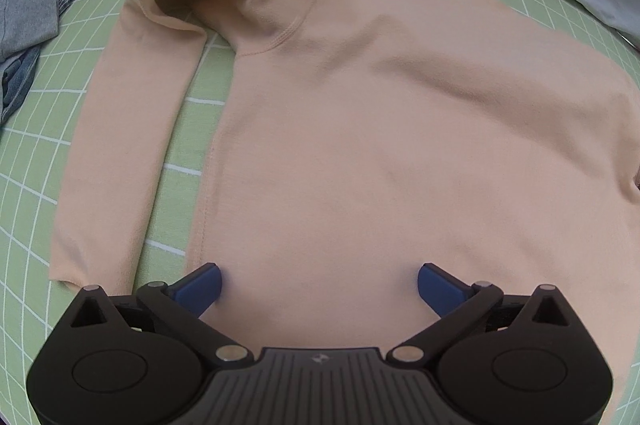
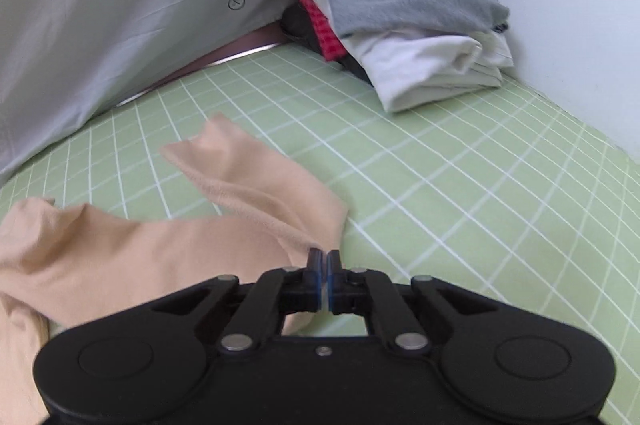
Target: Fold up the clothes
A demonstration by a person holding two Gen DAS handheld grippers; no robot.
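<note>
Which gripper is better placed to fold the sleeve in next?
Right: the right gripper is already shut on the peach hoodie sleeve edge; the left gripper hangs open over its body.

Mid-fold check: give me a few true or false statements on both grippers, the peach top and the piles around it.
1. The left gripper is open above the peach top. True.
2. The right gripper is open and holds nothing. False: its jaws are shut on the top's sleeve.
3. A pile of clothes sits at the far corner of the green sheet. True.
4. The top is folded in half. False: it lies spread flat.
</note>
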